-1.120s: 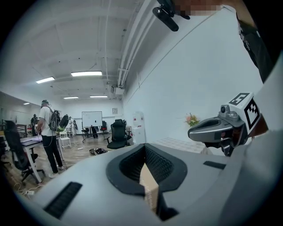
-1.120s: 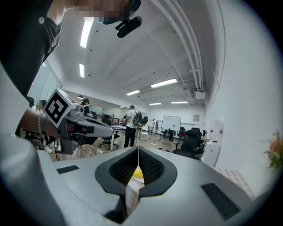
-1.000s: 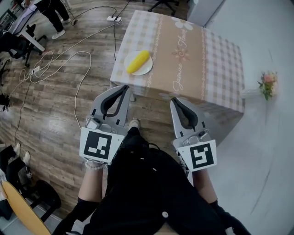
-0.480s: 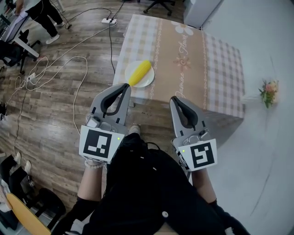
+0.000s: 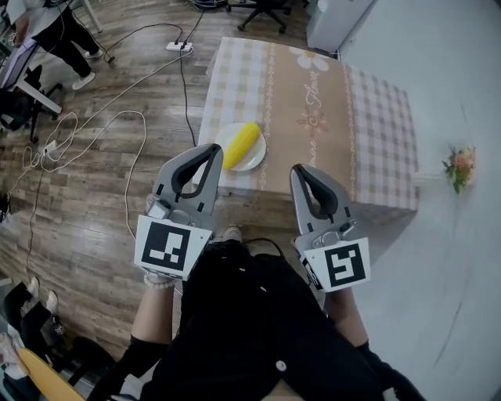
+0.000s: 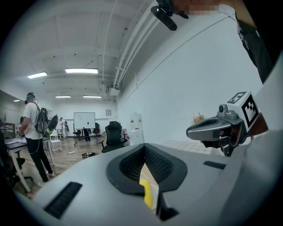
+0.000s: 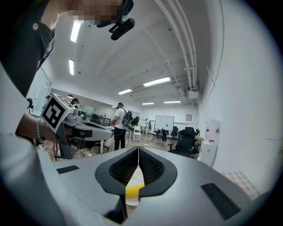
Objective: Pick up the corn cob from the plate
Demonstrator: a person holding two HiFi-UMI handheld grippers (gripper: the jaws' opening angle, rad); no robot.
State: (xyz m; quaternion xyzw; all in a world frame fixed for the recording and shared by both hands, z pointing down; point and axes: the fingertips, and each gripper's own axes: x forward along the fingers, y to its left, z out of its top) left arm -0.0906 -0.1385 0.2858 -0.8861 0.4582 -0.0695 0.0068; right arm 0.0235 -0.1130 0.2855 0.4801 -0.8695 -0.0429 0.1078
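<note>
A yellow corn cob [image 5: 241,144] lies on a white plate [image 5: 254,158] near the front left edge of a table with a checked cloth [image 5: 376,117]. My left gripper [image 5: 213,150] is shut and empty, its tip just short of the plate's left side. My right gripper [image 5: 298,170] is also shut and empty, at the table's front edge to the right of the plate. In the left gripper view the corn cob [image 6: 146,194] shows through the gap behind the closed tips [image 6: 144,145]. The right gripper view shows the corn cob [image 7: 134,190] the same way.
Cables [image 5: 117,117] and a power strip [image 5: 174,46] lie on the wooden floor left of the table. A person [image 5: 47,31] stands at the far left. An office chair [image 5: 262,9] is beyond the table, and a small bunch of flowers [image 5: 459,166] is to its right.
Both grippers have moved forward toward the table, side by side and still shut. The plate with the corn now sits right ahead of the left gripper's tip.
</note>
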